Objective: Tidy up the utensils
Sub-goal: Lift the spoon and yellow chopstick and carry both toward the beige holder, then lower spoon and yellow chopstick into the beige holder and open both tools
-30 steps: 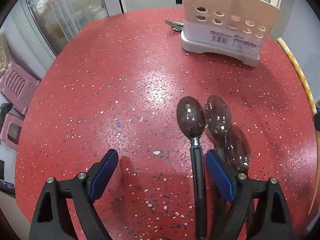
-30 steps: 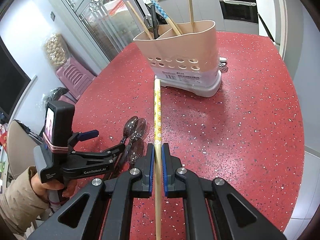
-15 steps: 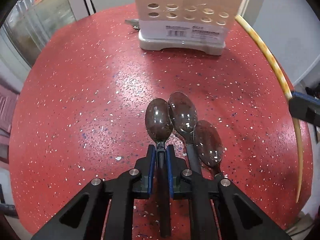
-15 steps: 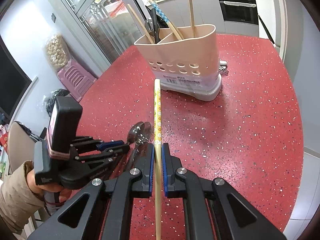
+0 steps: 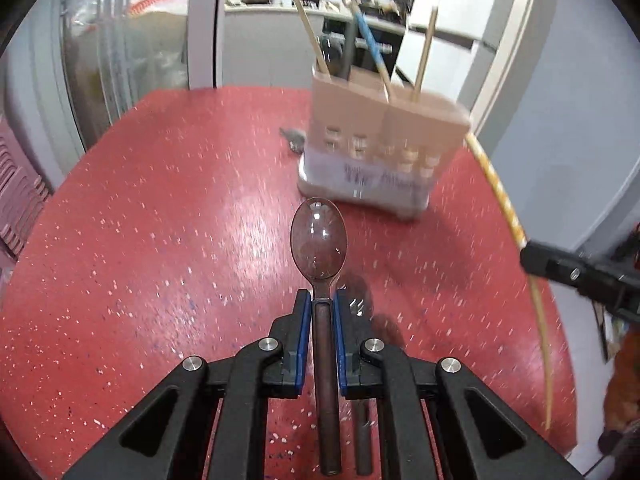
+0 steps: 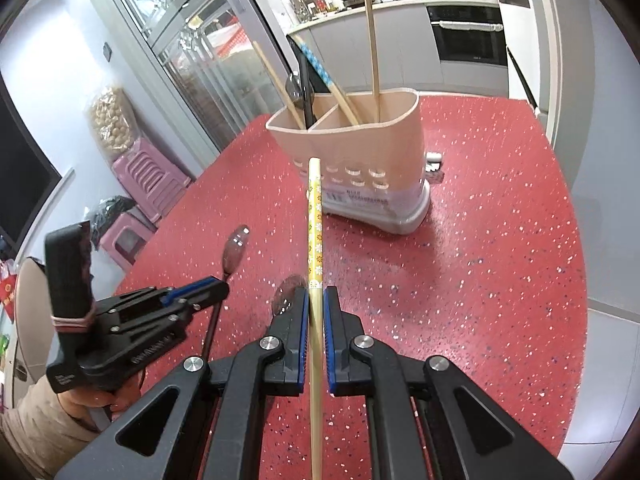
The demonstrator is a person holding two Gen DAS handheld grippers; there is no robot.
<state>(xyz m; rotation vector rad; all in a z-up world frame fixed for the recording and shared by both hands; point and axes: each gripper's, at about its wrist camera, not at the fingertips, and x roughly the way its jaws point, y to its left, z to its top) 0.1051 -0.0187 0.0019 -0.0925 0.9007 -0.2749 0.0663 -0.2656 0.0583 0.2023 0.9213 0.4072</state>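
Grey kitchen cabinets [image 6: 384, 48] with built-in oven [image 6: 468, 36]; pink stools [image 6: 148, 180] beside glass doors [image 6: 192, 64].

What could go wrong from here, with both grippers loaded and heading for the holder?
1. The left gripper pinches the spoon by its thin handle, bowl far forward; it may pivot or slip.
2. The right gripper holds one long chopstick; its tip may catch the holder wall or the chopsticks already inside.
3. Both items aim at one holder, so the grippers may collide; another spoon lies below on the table.
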